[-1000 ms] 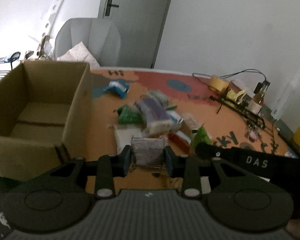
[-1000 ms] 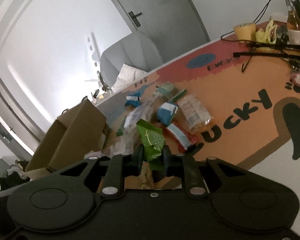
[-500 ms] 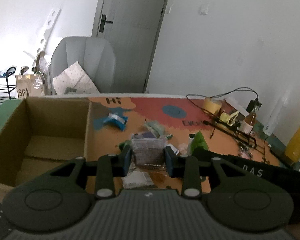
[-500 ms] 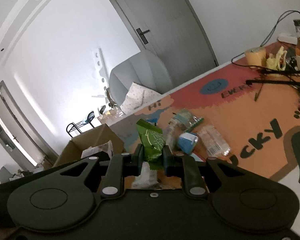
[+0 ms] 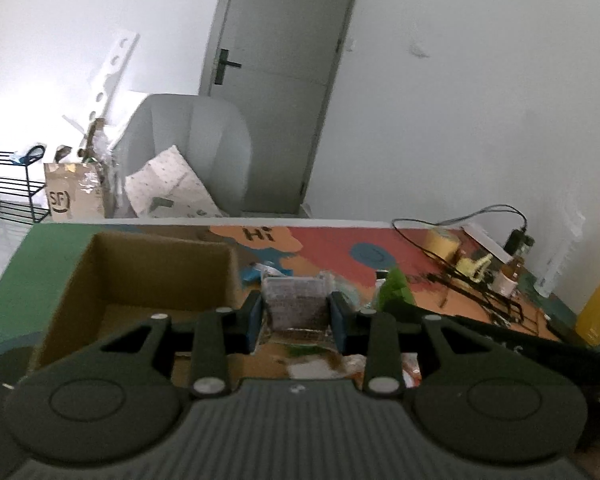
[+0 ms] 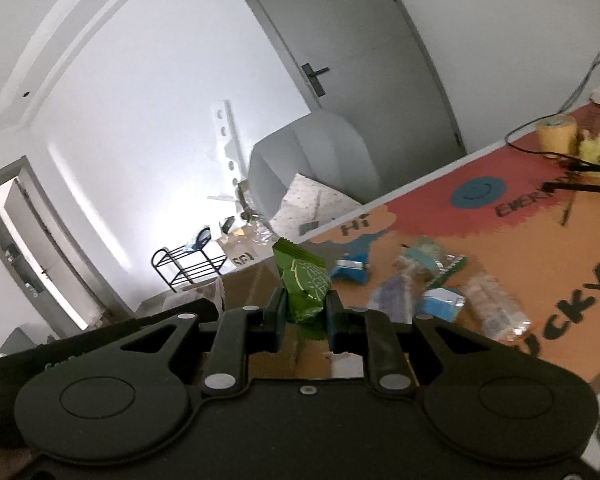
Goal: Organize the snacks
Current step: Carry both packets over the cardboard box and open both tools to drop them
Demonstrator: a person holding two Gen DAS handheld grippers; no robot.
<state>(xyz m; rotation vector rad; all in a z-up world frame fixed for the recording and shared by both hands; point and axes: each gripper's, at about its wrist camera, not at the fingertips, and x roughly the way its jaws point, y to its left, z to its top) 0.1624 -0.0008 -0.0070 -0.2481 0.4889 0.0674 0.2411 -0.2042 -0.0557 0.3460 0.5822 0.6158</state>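
A: What's in hand right now?

B: Two snacks at once. The silver packet (image 5: 296,304) sits clamped between the fingers of the left gripper (image 5: 297,317), held above the tabletop (image 5: 332,240). The green packet (image 6: 305,287) stands upright, pinched in the right gripper (image 6: 305,318), whose fingers are closed nearly all the way on its thin body.

A: So which step is this?

B: I'd say the carry. Both packets are off the surface and the open cardboard box (image 5: 140,280) lies just ahead and to the left in the left wrist view. It looks empty, as far as its floor shows.

A: And the other snacks?

B: A loose pile (image 6: 432,288) is on the orange part of the tabletop, well apart from the box: a blue packet (image 6: 354,266), some clear-wrapped ones and others too blurred to name.

A: What does the next move need?

B: Bring each packet over the box opening, clear of the near wall, then let go. The left one looks closer to the box, so it could drop first. The right gripper seems to sit beside the left, so they should take care not to bump each other over the opening.

A: Anything else nearby?

B: A roll of tape (image 5: 444,240) and cables (image 5: 460,220) at the far right, out of the way.
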